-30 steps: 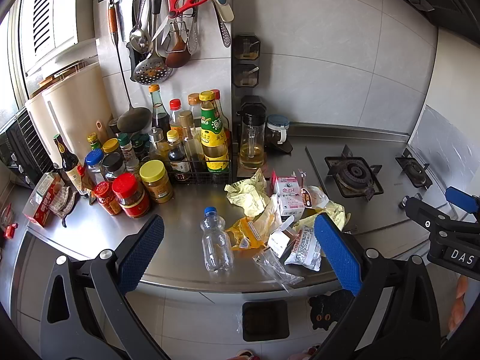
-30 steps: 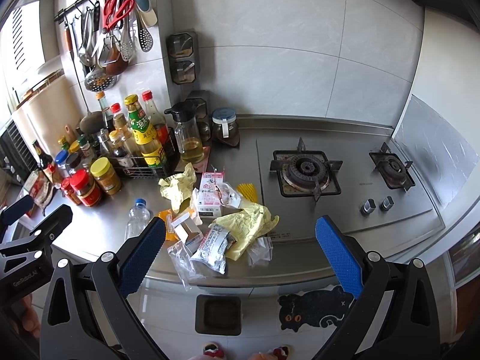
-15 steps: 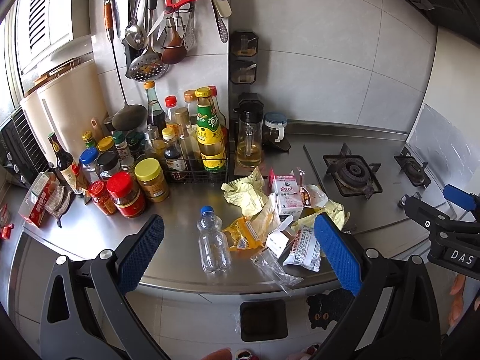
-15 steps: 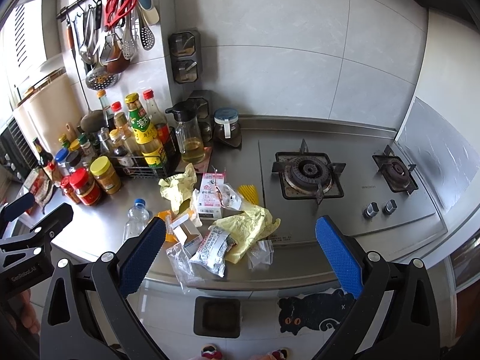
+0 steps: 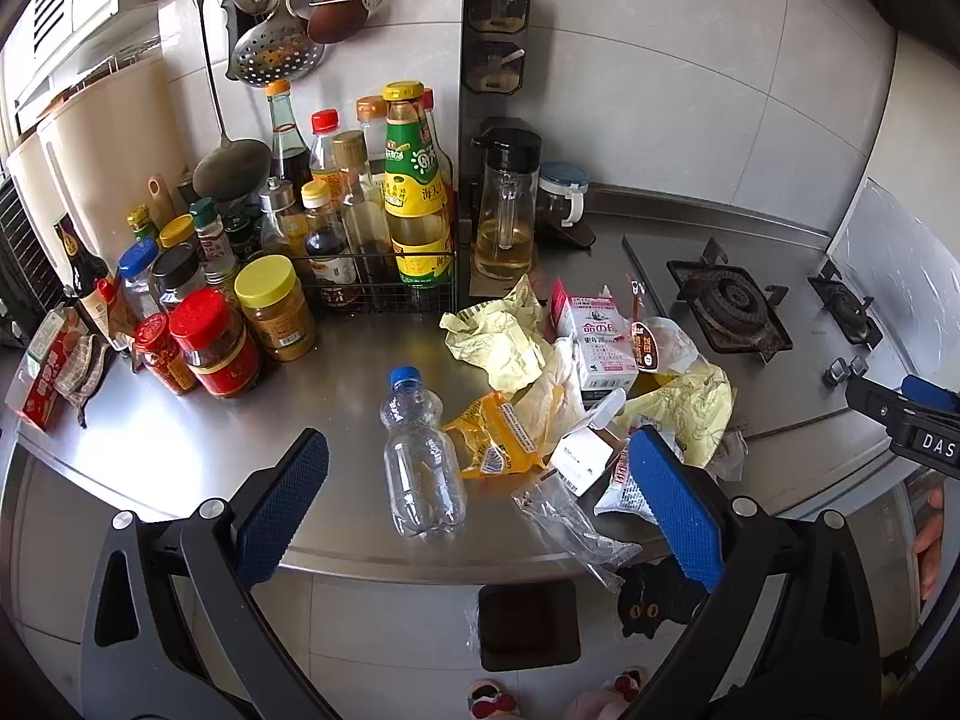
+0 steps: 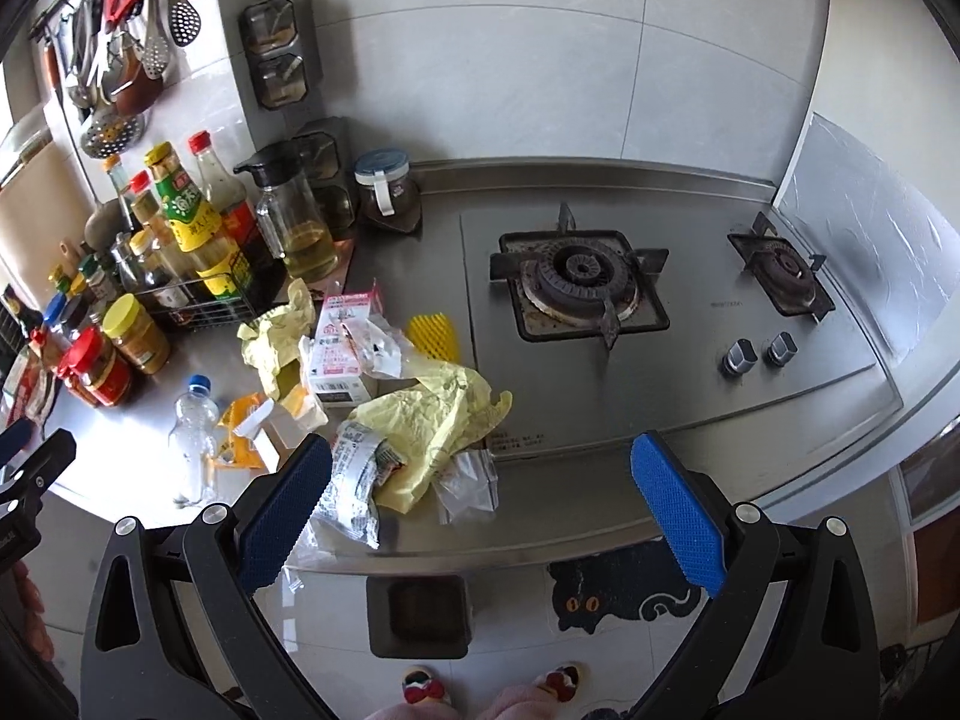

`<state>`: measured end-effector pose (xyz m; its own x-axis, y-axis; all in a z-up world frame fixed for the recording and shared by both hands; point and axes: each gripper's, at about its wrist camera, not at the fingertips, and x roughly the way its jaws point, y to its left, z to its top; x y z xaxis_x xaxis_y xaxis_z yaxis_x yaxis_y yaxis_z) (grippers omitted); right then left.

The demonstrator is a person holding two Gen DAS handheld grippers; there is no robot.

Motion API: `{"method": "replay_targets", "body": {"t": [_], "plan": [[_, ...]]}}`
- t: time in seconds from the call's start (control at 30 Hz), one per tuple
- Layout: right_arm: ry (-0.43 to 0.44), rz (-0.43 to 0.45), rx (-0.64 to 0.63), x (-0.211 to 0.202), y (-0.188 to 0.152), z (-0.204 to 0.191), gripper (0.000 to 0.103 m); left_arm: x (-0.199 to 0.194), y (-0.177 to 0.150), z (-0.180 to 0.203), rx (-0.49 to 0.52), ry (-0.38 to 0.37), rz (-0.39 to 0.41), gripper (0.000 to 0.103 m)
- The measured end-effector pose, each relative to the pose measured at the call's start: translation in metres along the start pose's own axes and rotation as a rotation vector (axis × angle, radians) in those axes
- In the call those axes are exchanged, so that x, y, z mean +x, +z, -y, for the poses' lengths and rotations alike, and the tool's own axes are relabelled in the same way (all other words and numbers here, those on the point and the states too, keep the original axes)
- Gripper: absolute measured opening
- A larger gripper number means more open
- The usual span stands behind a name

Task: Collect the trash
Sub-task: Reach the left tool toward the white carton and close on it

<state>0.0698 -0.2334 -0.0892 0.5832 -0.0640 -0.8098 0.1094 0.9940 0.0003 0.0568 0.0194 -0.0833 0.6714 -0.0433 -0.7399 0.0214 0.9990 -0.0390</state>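
My view centres on a brushed steel counter [image 5: 180,438], smooth and softly reflective. Low in the left wrist frame lies a clear, glossy plastic bottle [image 5: 423,468] with a blue cap. Beside it I see crumpled matt yellow paper [image 5: 498,342], a shiny orange wrapper [image 5: 498,438] and a thin transparent bag [image 5: 576,522]. The pink carton [image 5: 600,342] looks like smooth card. My pads [image 6: 285,516] are blue, with a rough dimpled rubbery texture. Upper right in the right wrist frame, the burner [image 6: 579,279] is dull, grimy dark metal against glossy grey tiles [image 6: 510,60].
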Motion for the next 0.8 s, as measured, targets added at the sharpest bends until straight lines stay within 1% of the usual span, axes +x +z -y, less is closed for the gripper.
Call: {"method": "replay_targets", "body": {"t": [0.03,0.13,0.23,0.33,0.4,0.43,0.47,0.5,0.6,0.67,0.73,0.8], "plan": [[-0.007,-0.016,-0.004,0.009,-0.002,0.001,0.100,0.006,-0.003,0.000,0.003,-0.018,-0.005,0.095],[0.017,-0.042,-0.002,0.031,-0.010,0.006,0.100,0.022,-0.010,0.004,0.022,-0.060,-0.004,0.095],[0.064,-0.059,0.013,0.049,-0.016,0.010,0.100,0.038,-0.015,0.015,0.071,-0.078,0.001,0.095],[0.075,-0.083,0.004,0.065,-0.024,0.012,0.097,0.053,-0.020,0.027,0.122,-0.116,0.010,0.094],[0.081,-0.098,-0.011,0.075,-0.028,0.014,0.088,0.065,-0.021,0.034,0.157,-0.133,0.012,0.093],[0.078,-0.104,-0.020,0.079,-0.030,0.015,0.085,0.070,-0.022,0.037,0.174,-0.140,0.011,0.092],[0.071,-0.113,-0.031,0.084,-0.033,0.015,0.078,0.075,-0.022,0.040,0.188,-0.144,0.007,0.091],[0.067,-0.124,-0.043,0.089,-0.035,0.016,0.074,0.080,-0.022,0.042,0.200,-0.151,-0.001,0.090],[0.065,-0.148,-0.065,0.104,-0.041,0.017,0.064,0.092,-0.022,0.049,0.227,-0.175,-0.017,0.084],[0.075,-0.164,-0.068,0.114,-0.043,0.019,0.062,0.102,-0.020,0.053,0.237,-0.186,-0.034,0.082],[0.108,-0.172,-0.058,0.122,-0.045,0.021,0.062,0.110,-0.019,0.057,0.245,-0.202,-0.045,0.080],[0.135,-0.184,-0.048,0.130,-0.045,0.021,0.062,0.114,-0.018,0.062,0.259,-0.220,-0.049,0.080]]}}
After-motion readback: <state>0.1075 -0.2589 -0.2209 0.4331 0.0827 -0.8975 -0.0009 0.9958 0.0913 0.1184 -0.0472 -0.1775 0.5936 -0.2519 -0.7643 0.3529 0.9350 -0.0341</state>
